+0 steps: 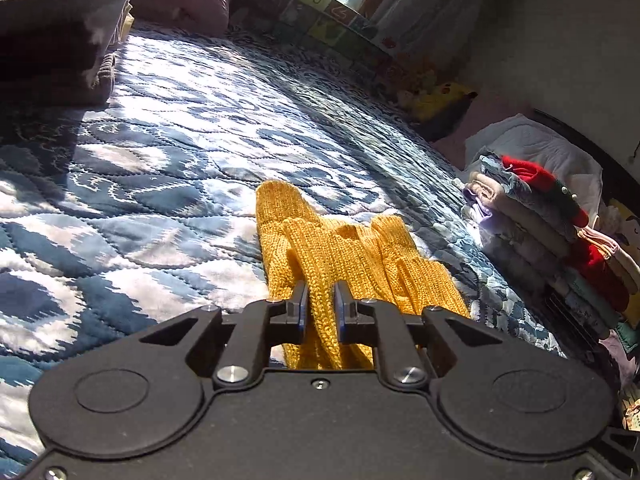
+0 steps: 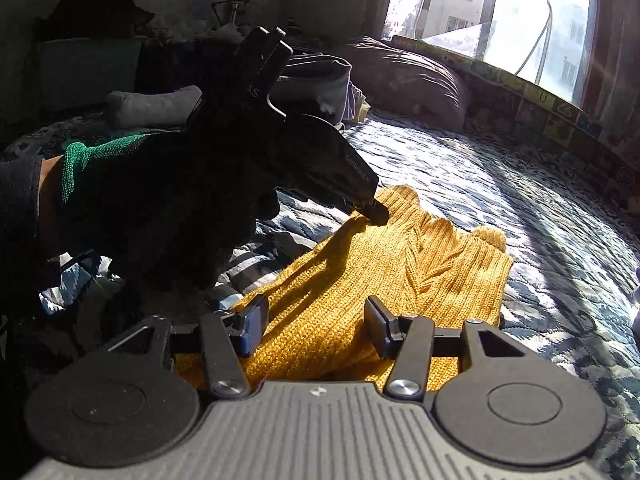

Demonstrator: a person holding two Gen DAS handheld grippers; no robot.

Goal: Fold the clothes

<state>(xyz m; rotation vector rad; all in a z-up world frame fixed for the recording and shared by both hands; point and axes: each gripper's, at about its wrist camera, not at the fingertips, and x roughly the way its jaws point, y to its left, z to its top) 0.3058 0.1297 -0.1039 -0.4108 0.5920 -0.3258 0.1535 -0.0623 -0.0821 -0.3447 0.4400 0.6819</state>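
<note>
A mustard-yellow knitted garment lies crumpled on the blue and white quilted bedspread. My left gripper is shut on a fold of the knit, which bunches between its fingers. In the right wrist view that same left gripper is held by a gloved hand, its tip pinching the far edge of the yellow garment. My right gripper stands open just above the near part of the knit, with fabric showing between its spread fingers.
A stack of folded clothes sits at the bed's right side. Dark folded bedding and a purple bolster lie at the head of the bed. A window with a patterned ledge runs along the far side.
</note>
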